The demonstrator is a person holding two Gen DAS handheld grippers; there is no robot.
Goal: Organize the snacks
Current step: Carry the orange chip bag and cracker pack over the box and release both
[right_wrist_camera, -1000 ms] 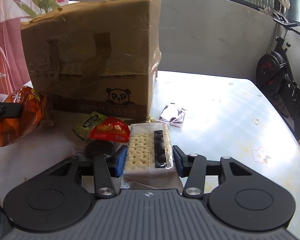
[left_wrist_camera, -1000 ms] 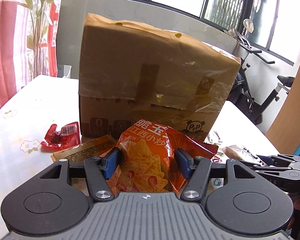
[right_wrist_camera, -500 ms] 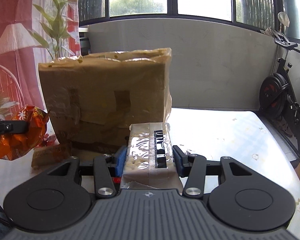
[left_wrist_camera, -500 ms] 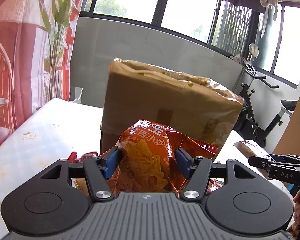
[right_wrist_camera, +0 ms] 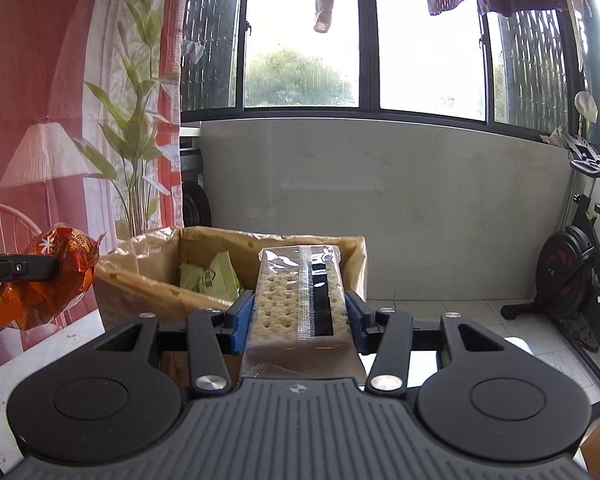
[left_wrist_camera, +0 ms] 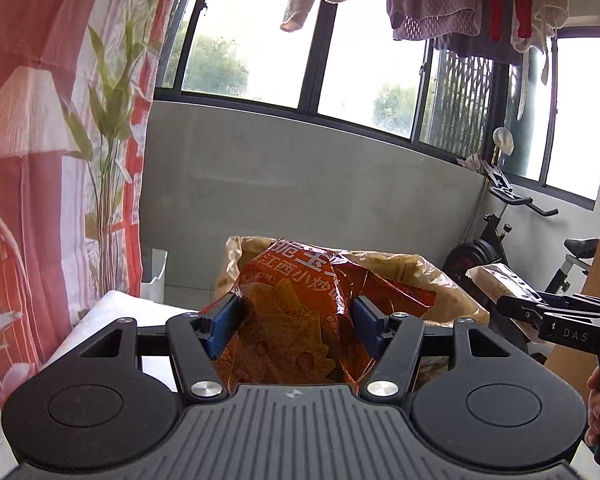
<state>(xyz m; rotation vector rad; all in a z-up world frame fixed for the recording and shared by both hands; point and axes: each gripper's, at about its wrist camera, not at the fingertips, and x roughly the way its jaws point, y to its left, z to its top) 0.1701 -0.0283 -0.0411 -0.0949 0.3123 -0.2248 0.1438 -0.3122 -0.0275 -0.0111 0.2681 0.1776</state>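
My left gripper [left_wrist_camera: 296,322] is shut on an orange chip bag [left_wrist_camera: 300,320] and holds it high, level with the open top of the cardboard box [left_wrist_camera: 440,280]. My right gripper [right_wrist_camera: 300,316] is shut on a clear-wrapped cracker pack [right_wrist_camera: 296,304], also raised at the box's open top [right_wrist_camera: 172,276]. The chip bag shows at the left of the right wrist view [right_wrist_camera: 48,280]. The cracker pack shows at the right of the left wrist view [left_wrist_camera: 496,280]. A green packet [right_wrist_camera: 208,278] lies inside the box.
The white flowered table [left_wrist_camera: 100,316] lies below the box. A red curtain [left_wrist_camera: 40,160] and a plant [right_wrist_camera: 136,160] stand at the left. An exercise bike [right_wrist_camera: 580,264] stands at the right, a grey wall [right_wrist_camera: 420,200] behind.
Both grippers have risen from table level to the box's open top, carrying the chip bag and cracker pack. The loose snacks on the table have dropped out of view.
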